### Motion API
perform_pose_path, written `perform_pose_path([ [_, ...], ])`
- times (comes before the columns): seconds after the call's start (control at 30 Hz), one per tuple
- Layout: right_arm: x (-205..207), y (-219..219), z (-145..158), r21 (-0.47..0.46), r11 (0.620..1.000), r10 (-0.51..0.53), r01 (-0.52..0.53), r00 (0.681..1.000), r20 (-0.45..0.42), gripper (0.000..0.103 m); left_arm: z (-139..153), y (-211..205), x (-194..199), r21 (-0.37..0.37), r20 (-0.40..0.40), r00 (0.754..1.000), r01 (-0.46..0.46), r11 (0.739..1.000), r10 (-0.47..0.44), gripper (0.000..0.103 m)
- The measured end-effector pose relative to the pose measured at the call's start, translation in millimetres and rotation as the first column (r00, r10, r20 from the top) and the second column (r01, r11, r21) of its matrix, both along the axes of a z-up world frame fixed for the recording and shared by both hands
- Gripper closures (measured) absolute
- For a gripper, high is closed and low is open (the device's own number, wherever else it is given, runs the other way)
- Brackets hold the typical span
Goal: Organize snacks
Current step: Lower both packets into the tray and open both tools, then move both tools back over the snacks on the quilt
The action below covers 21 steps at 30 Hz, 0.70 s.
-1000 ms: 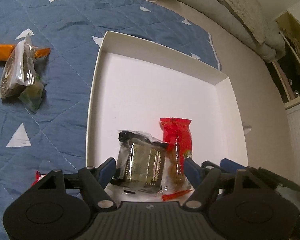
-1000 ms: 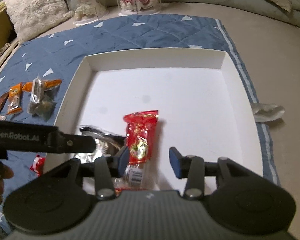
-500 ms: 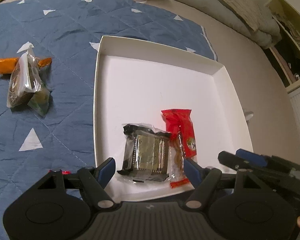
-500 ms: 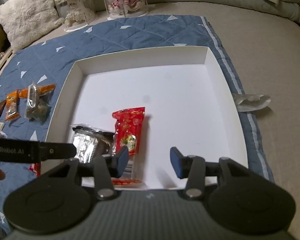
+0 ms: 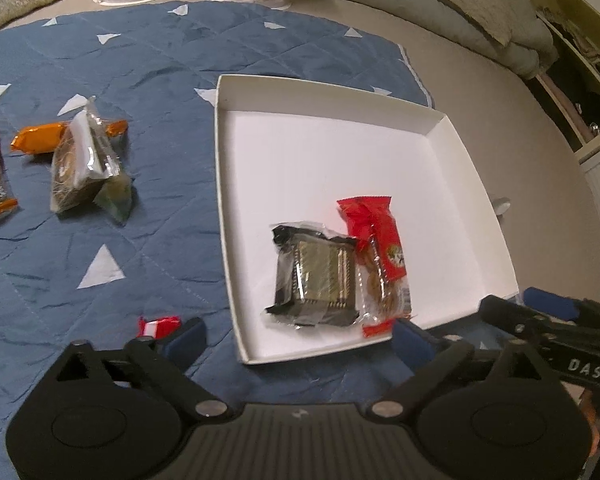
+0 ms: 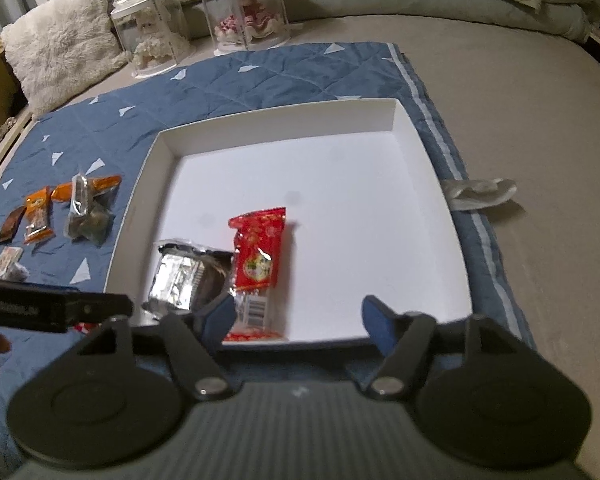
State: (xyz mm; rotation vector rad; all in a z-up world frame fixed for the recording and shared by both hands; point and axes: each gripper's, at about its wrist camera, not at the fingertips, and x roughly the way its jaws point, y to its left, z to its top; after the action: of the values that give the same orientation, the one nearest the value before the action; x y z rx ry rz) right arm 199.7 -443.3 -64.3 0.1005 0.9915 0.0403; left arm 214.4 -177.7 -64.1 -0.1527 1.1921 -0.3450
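The left claw point(image 5: 298, 334) stood spread wide and grasping nothing at the bottom of its frame, its jaws having just been opening, with only the near rim of the white box point(image 5: 440, 120) between them; the right claw point(image 6: 298, 318) was likewise released and empty, jaws just opened, above the box's near edge. Inside the box, lower centre of the left view, lay a black-and-gold snack packet point(image 5: 316, 280) touching a red snack packet point(image 5: 376, 248) on its right. On the blue quilted mat point(image 5: 160, 60), left of the box, a clear-wrapped pastry point(image 5: 76, 164) leaned against an orange wrapper point(image 5: 40, 140); a small red-and-white candy point(image 5: 158, 326) lay just beside the left claw's left finger point(image 5: 186, 340). Two clear display cases point(image 6: 204, 20) stood at the upper centre of the right view.
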Motion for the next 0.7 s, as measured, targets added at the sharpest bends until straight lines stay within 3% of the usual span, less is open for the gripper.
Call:
perform_pose_path([
  [0.2,-9.7,-2.2,3.0,-0.01,1.0,-0.022,0.022,1.0,0.019,0.0,1.1,13.0,-6.6,0.032,0.013,1.0,-0.015,0.999,0.015,0.0],
  [0.7,-13.3,10.5,7.2,-0.007,0.999,-0.043,0.044,0.998,0.036,0.0,12.3,48.6,-14.0,0.055,0.073,0.997,-0.022,0.998,0.018,0.0],
])
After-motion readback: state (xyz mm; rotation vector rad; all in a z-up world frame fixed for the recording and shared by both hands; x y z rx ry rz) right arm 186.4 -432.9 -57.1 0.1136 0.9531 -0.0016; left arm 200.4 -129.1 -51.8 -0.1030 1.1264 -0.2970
